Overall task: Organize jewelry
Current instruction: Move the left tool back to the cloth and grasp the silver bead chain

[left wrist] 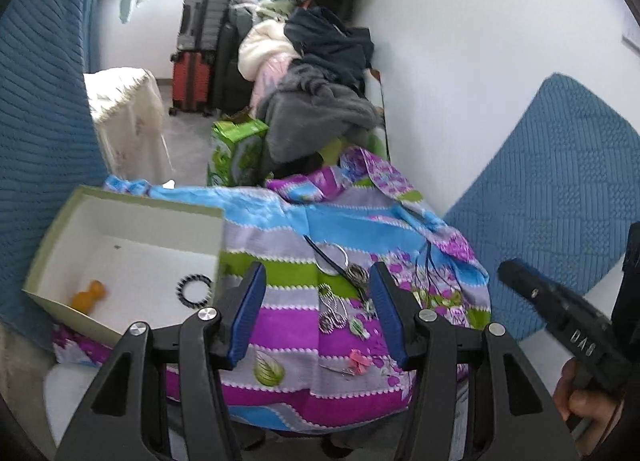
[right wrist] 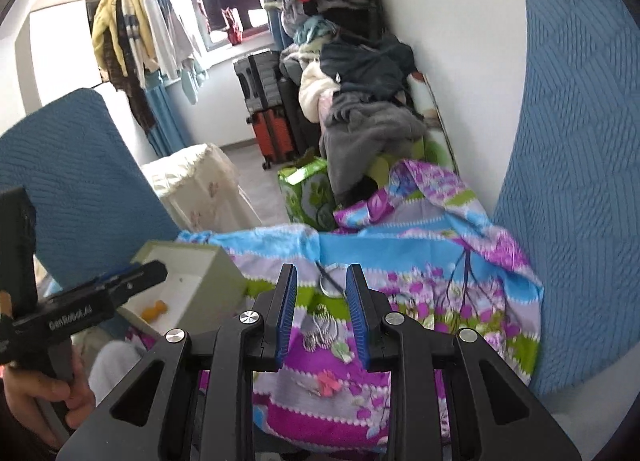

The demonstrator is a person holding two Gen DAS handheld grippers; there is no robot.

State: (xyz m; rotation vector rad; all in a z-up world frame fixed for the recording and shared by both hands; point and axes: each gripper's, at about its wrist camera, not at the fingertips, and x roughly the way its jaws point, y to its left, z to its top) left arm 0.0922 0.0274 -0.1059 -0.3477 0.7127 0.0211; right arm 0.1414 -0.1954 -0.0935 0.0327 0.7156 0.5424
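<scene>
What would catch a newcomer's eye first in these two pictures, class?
The bright striped cloth fills the middle, with silver jewelry scattered on it. At its left stands an open box holding an orange piece and a dark ring. Both grippers, left gripper and right gripper, hover open above.

The left gripper [right wrist: 158, 269] is blocking part of the box [right wrist: 224, 281] in the right wrist view, hiding the black ring. The jewelry pile [left wrist: 340, 301] is blurring into tangled silver shapes, too small to separate. The cloth [left wrist: 280, 401] is disappearing behind the gripper arms.
</scene>
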